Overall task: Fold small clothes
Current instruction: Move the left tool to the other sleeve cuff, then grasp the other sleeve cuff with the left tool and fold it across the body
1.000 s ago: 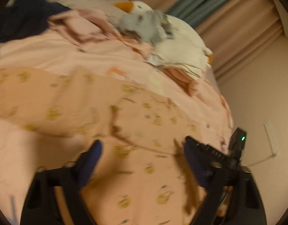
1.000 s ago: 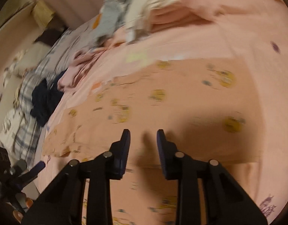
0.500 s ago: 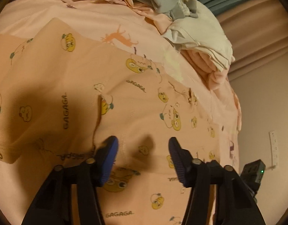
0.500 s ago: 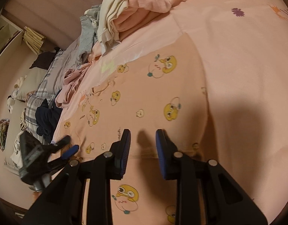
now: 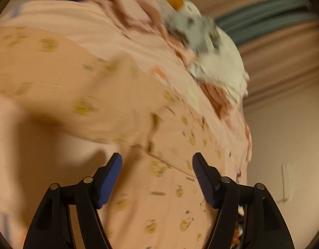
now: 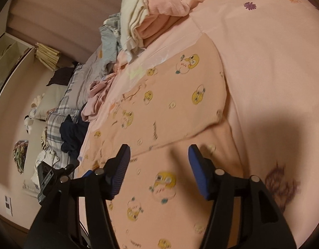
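A peach garment printed with yellow cartoon faces (image 5: 163, 178) (image 6: 172, 112) lies spread on the pink bed cover, one part folded over another with a fold edge running across. My left gripper (image 5: 157, 161) is open and empty just above the garment near that edge. My right gripper (image 6: 158, 153) is open and empty above the garment's folded edge. The left gripper (image 6: 55, 176) also shows at the lower left of the right wrist view. The left wrist view is motion-blurred.
A heap of folded and loose clothes, white, pink and grey (image 5: 213, 47) (image 6: 142, 14), sits at the bed's far end. A dark navy garment (image 6: 73, 132) and a plaid blanket (image 6: 55, 122) lie to the side. The pink bed cover (image 6: 273, 51) extends right. Curtains (image 5: 273, 25) hang behind.
Both grippers have opened wider and let go of the garment. The left gripper has pulled back and is moving, its view now blurred. The garment lies folded over.
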A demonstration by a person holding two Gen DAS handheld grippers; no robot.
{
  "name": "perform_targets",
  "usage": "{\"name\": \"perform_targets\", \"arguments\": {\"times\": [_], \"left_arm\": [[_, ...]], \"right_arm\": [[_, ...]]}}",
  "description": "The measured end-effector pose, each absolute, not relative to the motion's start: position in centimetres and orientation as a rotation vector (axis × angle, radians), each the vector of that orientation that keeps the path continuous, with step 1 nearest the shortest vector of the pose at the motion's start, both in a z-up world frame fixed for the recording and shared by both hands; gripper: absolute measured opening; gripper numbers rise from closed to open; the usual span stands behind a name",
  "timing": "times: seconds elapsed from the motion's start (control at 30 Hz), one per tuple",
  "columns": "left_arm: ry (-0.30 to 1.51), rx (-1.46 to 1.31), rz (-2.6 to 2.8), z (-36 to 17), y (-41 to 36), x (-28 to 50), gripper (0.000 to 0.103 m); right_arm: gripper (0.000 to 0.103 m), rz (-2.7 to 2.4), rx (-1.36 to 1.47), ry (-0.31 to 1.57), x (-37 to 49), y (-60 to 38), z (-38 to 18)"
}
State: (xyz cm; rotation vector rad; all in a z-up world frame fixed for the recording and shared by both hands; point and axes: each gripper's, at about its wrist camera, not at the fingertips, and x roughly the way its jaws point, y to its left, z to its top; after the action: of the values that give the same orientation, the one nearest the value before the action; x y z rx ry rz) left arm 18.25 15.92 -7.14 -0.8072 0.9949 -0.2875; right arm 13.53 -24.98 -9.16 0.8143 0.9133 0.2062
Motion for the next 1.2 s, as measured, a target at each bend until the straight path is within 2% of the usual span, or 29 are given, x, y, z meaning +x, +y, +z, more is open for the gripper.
{"name": "perform_targets", "arguments": {"times": [0.27, 0.47, 0.77, 1.1, 1.17, 1.2], "left_arm": [[0.834, -1.029, -0.024, -7.9, 27.9, 13.7, 0.079], [0.731, -1.203, 0.074, -10.2, 33.7, 13.2, 0.079], [0.675, -1.275, 0.103, -12.6, 36.4, 15.1, 0.079], [0.63, -1.282, 0.142, -12.5, 39.3, 16.8, 0.079], [0.636, -1.25, 0.168, -12.4, 39.4, 17.0, 0.078], [0.64, -1.227, 0.184, -12.2, 39.4, 17.0, 0.073]], "right_arm": [[0.071, 0.249, 0.823, 0.874, 10.6, -23.9, -8.2], [0.071, 0.274, 0.834, 0.852, 9.1, -23.3, -8.0], [0.072, 0.254, 0.87, 0.868, 9.1, -23.0, -8.8], [0.072, 0.255, 0.848, 0.874, 9.7, -22.1, -8.8], [0.072, 0.251, 0.841, 0.883, 9.8, -21.8, -8.9], [0.072, 0.247, 0.837, 0.887, 9.9, -21.6, -9.0]]}}
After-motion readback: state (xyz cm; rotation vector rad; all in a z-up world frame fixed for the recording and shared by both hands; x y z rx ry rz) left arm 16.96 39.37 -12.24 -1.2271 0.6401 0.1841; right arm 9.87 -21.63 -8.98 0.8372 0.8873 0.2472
